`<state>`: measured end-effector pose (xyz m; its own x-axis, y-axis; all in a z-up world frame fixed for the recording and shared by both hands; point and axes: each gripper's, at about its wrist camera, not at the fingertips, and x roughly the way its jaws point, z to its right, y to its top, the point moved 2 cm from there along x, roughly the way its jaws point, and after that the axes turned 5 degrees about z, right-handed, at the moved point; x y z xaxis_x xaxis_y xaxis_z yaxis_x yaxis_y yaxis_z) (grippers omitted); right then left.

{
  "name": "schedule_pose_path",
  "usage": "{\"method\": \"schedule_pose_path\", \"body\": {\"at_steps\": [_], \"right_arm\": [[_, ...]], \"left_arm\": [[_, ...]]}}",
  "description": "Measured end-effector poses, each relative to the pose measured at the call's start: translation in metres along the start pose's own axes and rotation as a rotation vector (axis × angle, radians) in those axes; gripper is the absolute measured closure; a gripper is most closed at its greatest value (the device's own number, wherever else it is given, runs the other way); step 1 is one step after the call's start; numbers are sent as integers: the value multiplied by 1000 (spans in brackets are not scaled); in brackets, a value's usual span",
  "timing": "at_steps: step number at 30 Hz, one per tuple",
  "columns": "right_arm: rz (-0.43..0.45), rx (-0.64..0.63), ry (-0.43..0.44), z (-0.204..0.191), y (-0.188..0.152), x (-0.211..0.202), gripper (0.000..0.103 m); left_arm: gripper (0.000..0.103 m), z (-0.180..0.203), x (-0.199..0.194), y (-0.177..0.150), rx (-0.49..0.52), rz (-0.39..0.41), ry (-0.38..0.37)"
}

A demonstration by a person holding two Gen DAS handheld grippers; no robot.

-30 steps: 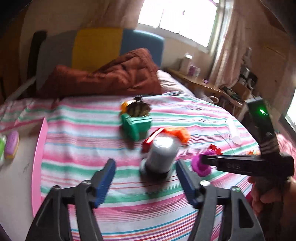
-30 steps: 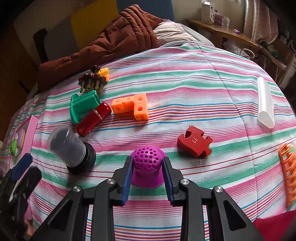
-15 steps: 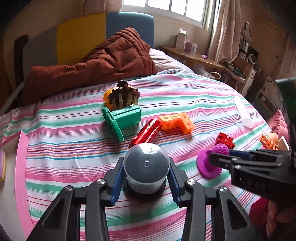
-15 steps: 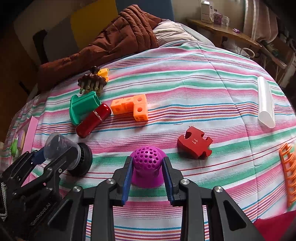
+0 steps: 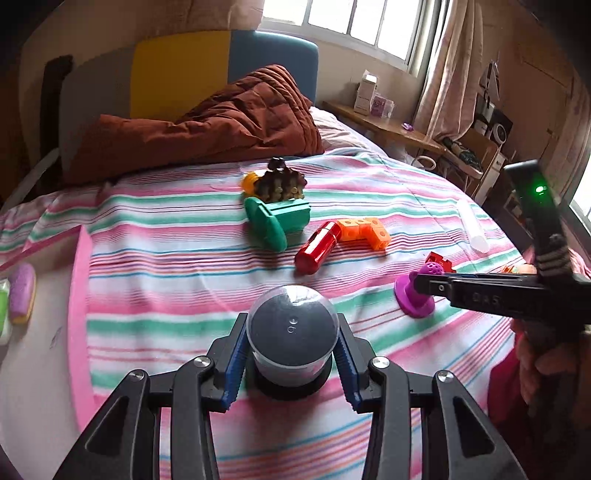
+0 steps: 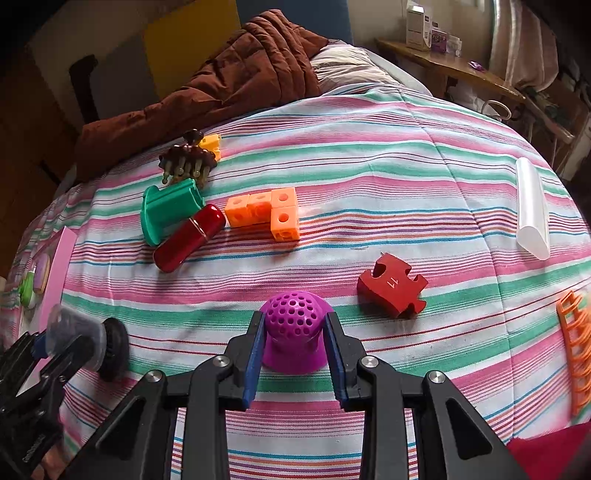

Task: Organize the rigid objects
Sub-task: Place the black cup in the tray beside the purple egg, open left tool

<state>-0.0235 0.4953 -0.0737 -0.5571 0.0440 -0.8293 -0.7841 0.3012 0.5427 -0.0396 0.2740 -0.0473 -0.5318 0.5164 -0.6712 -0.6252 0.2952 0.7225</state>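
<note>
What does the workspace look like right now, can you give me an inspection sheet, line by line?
Surface: bed with a striped sheet, a pink mat at its left edge.
Job's things: grey-capped jar, purple perforated dome, red capsule, green spool, orange cube block, red puzzle piece, white tube, brown spiky toy, orange ladder piece.
Clutter: brown quilt heaped at the head of the bed.
Grippers: left gripper shut on the jar; right gripper shut on the dome.
Cables: nothing seen.
Surroundings: window, curtain, wooden shelf with boxes.
</note>
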Motion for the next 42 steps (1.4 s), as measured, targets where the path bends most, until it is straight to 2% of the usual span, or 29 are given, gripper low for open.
{"method": "schedule_pose_path", "body": {"at_steps": [9, 18, 24, 33, 41, 42], "right_arm": [[7, -24, -5, -5, -2, -2, 71], [45, -42, 19, -13, -1, -10, 71], [39, -51, 26, -15, -2, -9, 71], [36, -59, 34, -17, -1, -6, 71], [29, -50, 31, -15, 0, -4, 71], [28, -49, 31, -15, 0, -4, 71]], "left_arm": [[59, -39, -57, 8, -66, 86, 12], [60, -120, -81, 25, -174, 133, 128], [59, -174, -63, 37, -249, 90, 204], [59, -207, -13, 42, -235, -24, 286], [59, -219, 5, 58, -236, 10, 354], [57, -219, 7, 59, -227, 8, 370]]}}
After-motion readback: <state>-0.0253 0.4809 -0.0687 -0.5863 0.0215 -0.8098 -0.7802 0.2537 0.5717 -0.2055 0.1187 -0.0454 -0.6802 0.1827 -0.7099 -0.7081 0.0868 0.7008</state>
